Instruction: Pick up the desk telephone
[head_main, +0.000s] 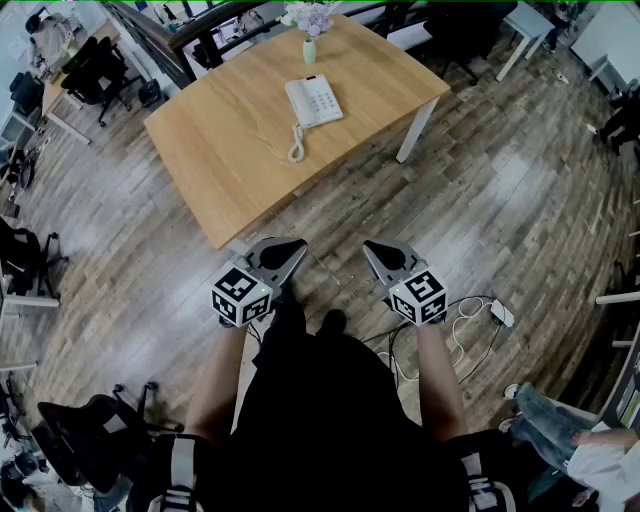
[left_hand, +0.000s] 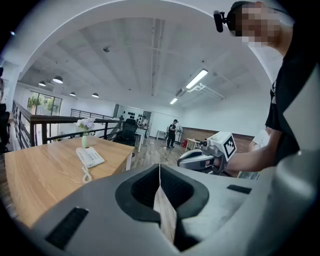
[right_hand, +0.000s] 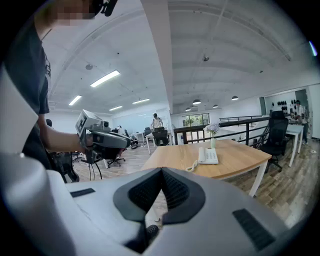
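A white desk telephone (head_main: 313, 100) lies on a wooden table (head_main: 230, 150), its coiled cord (head_main: 296, 143) trailing toward the near edge. The same telephone (left_hand: 90, 157) shows far off in the left gripper view, and the telephone (right_hand: 208, 155) in the right gripper view too. My left gripper (head_main: 293, 249) and right gripper (head_main: 375, 250) hang side by side above the floor, well short of the table, both shut with nothing between the jaws. Neither touches the telephone.
A small green vase of flowers (head_main: 310, 40) stands just behind the telephone. Office chairs (head_main: 95, 70) sit at the far left, and another chair (head_main: 85, 440) is close behind me. Cables and a power strip (head_main: 500, 313) lie on the wooden floor at right. A seated person's legs (head_main: 560, 425) show lower right.
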